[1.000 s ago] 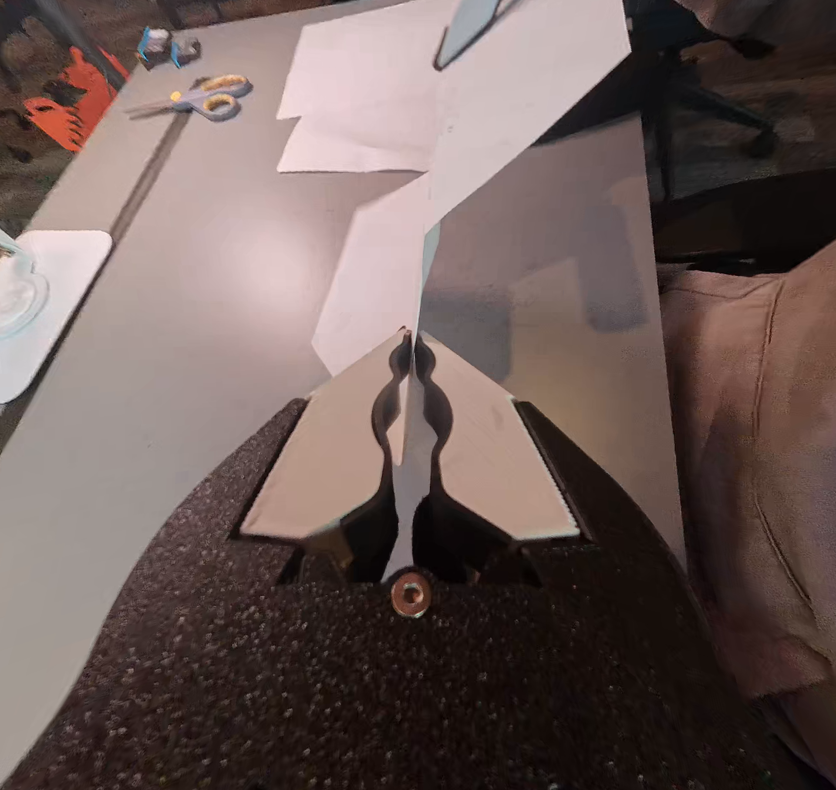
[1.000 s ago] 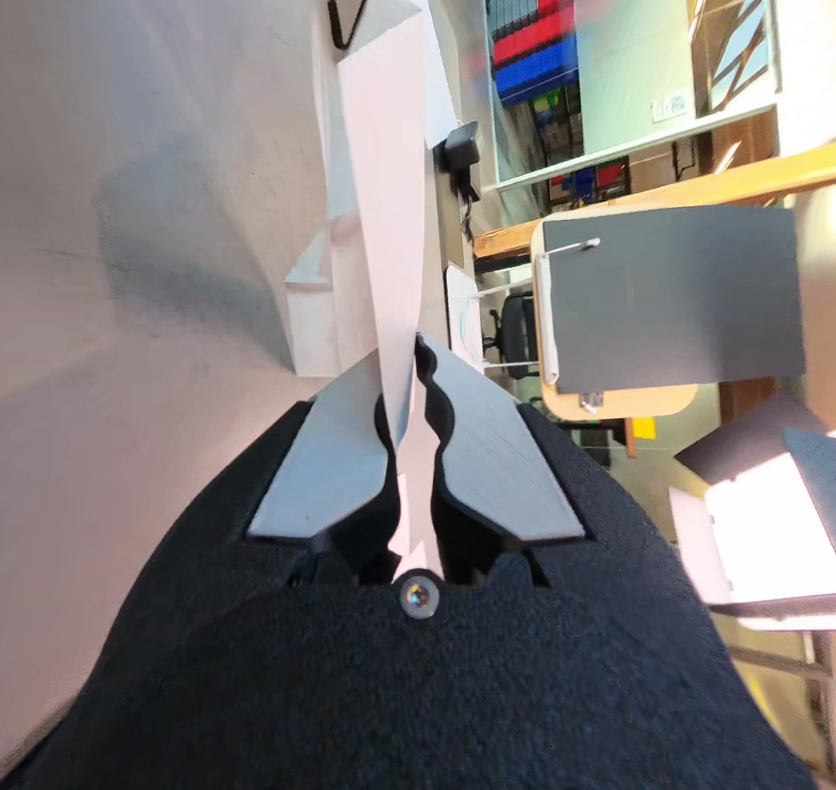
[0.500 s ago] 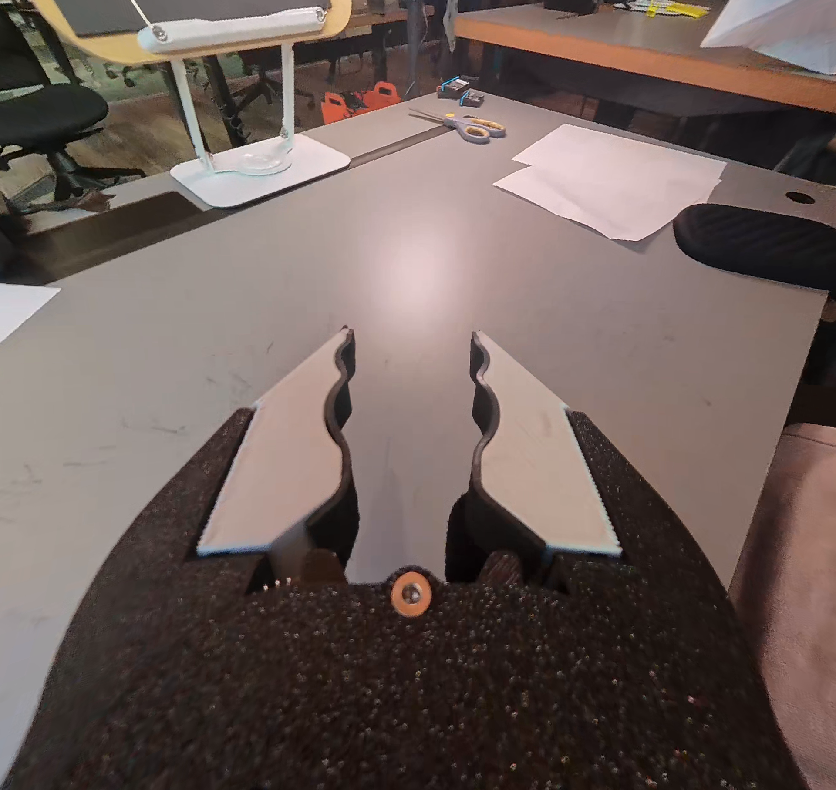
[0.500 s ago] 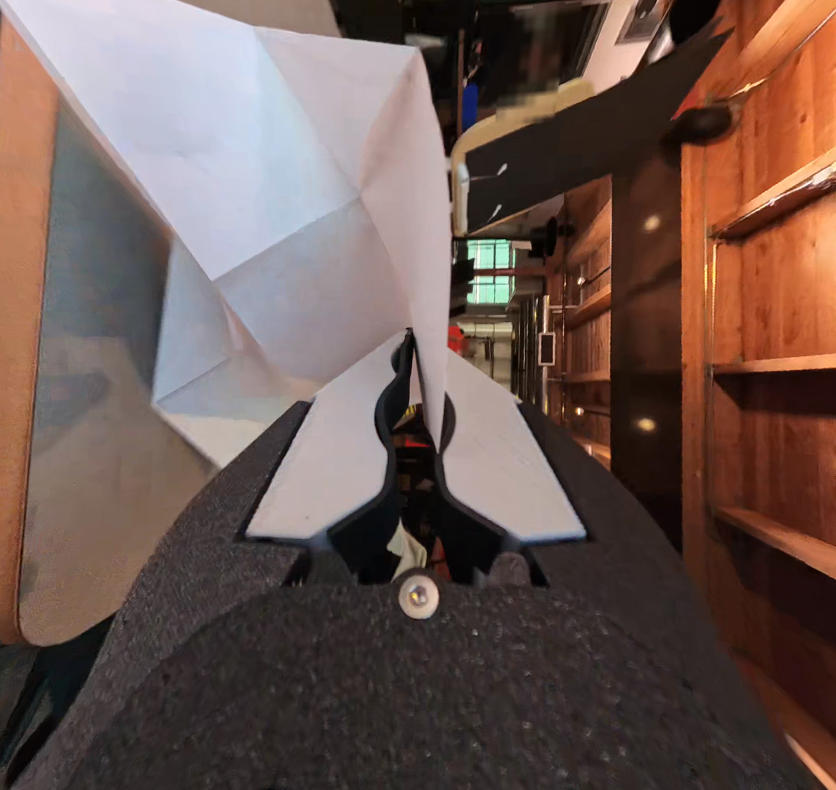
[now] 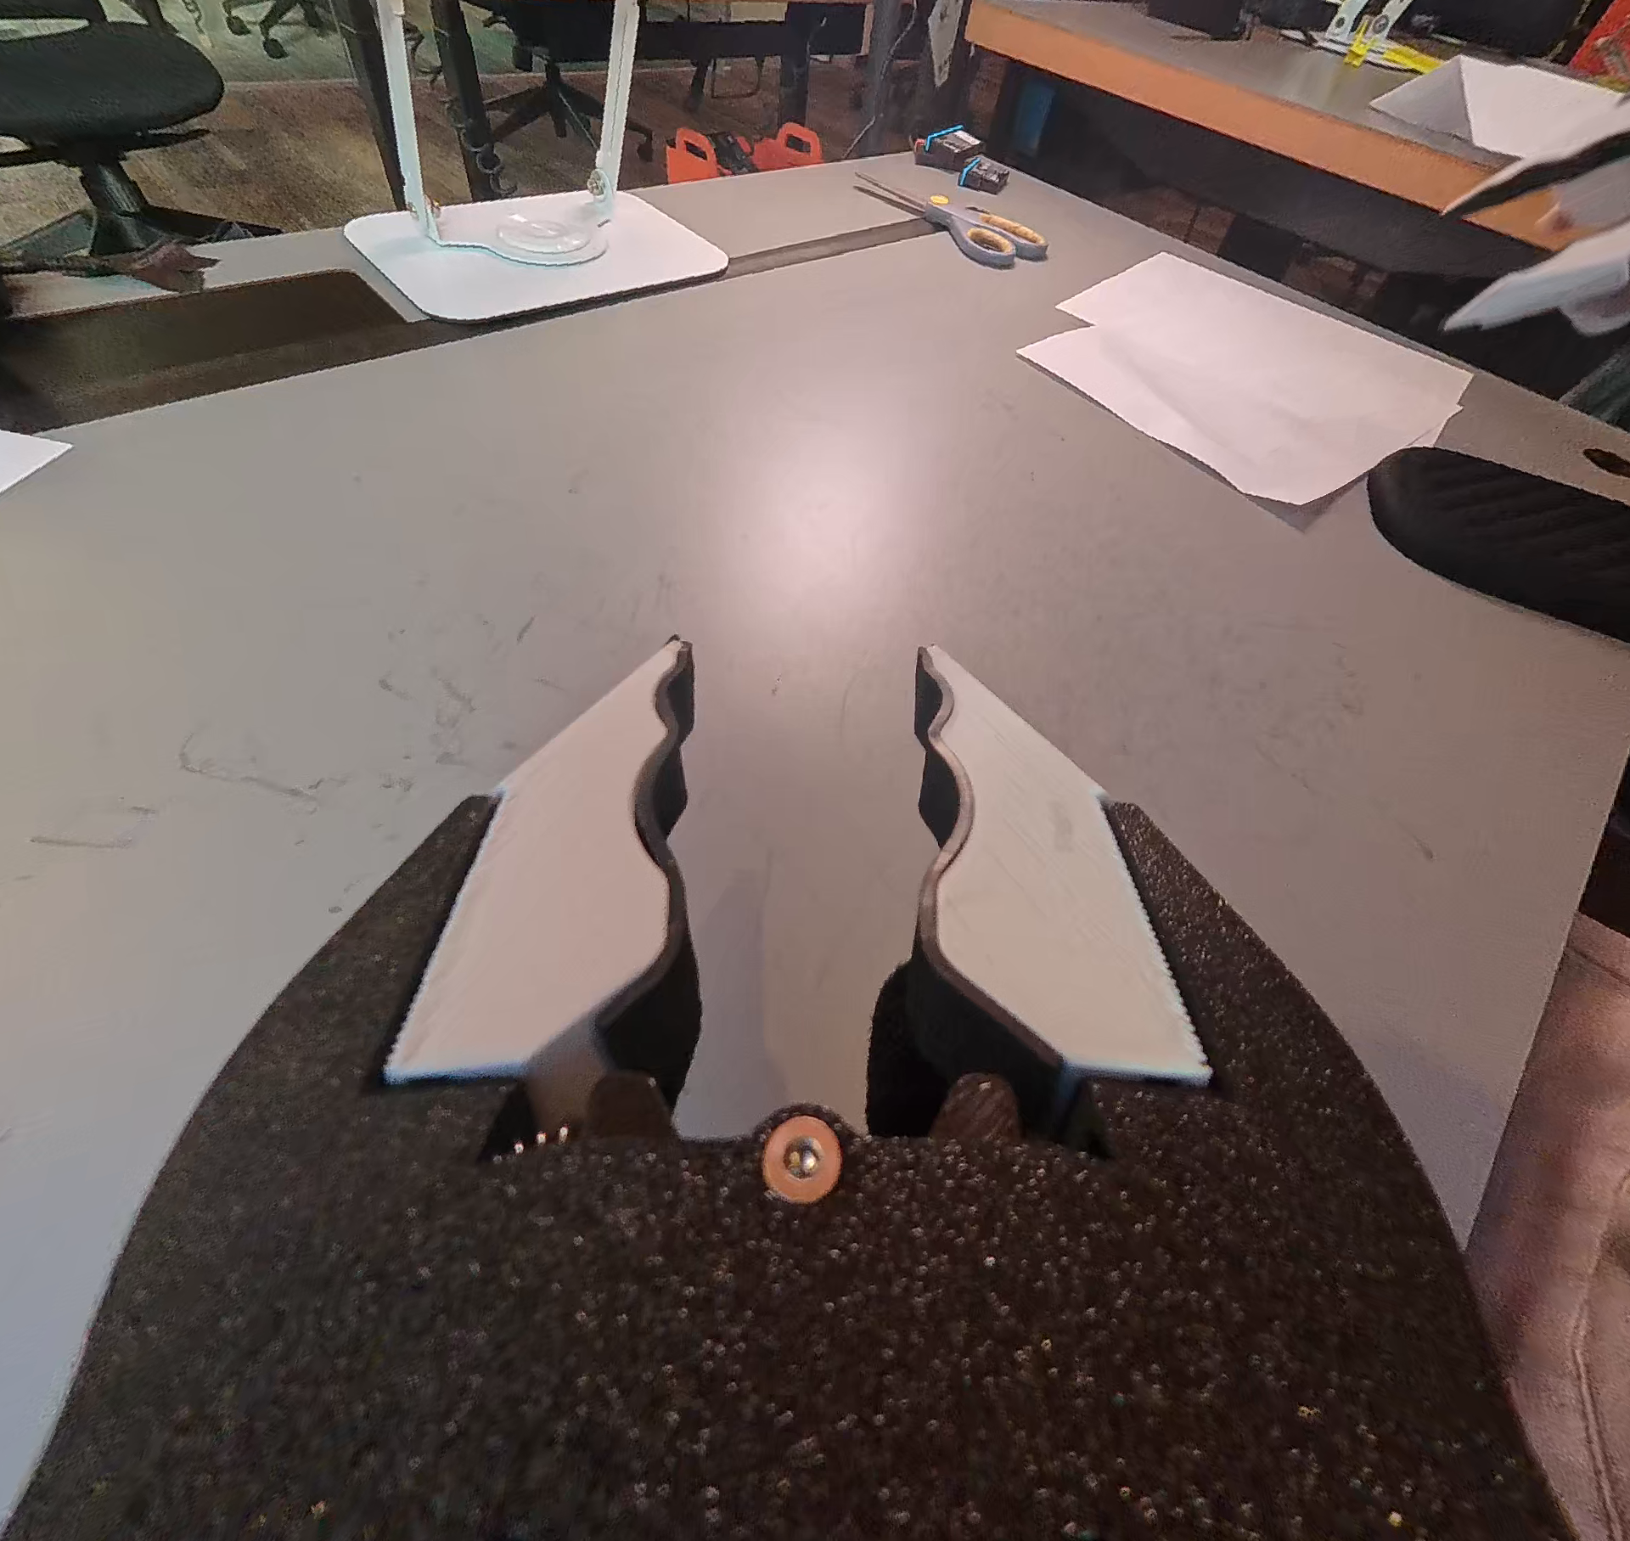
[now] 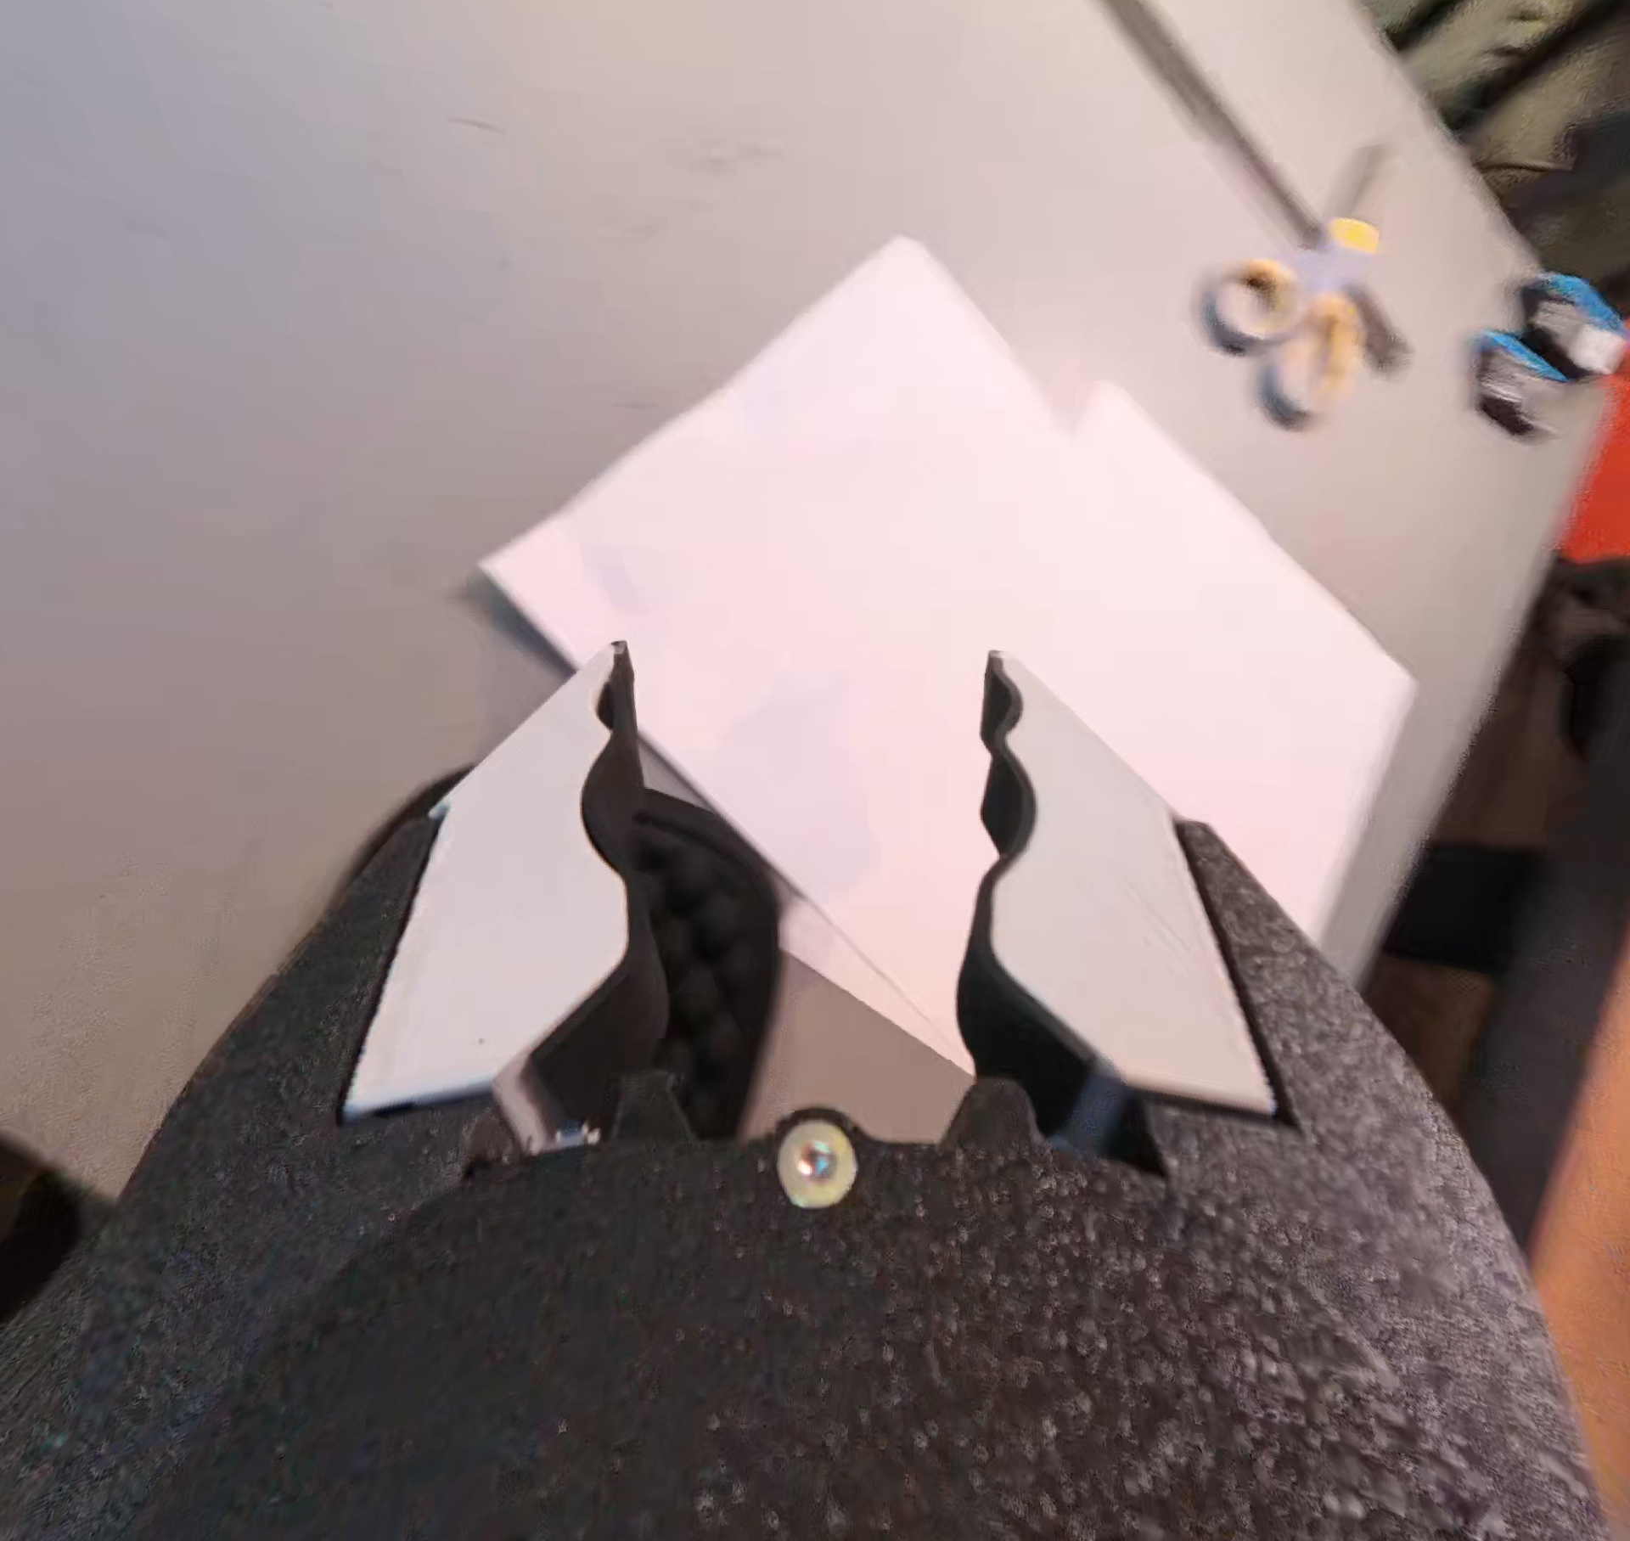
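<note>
Grey table [image 5: 441, 572], two white paper sheets [image 5: 1235, 369], one pair of scissors [image 5: 979, 228].
Left gripper [image 5: 801, 661] and right gripper [image 6: 807, 656] both spread, empty; only left view shows lamp stand [image 5: 538, 237] at upper left.

The desk [image 5: 441, 581] is plain gray with small scuff marks. The left tongs [image 5: 801, 661] have light gray fingers with black insides, set in black speckled foam. The right tongs [image 6: 807, 652] look the same. White paper sheets [image 6: 882, 599] lie in the middle of the right view. At the upper right, blurry scissors [image 6: 1297, 325] have blue and yellow handles. At the upper left of the left view stands a white stand [image 5: 538, 255].
</note>
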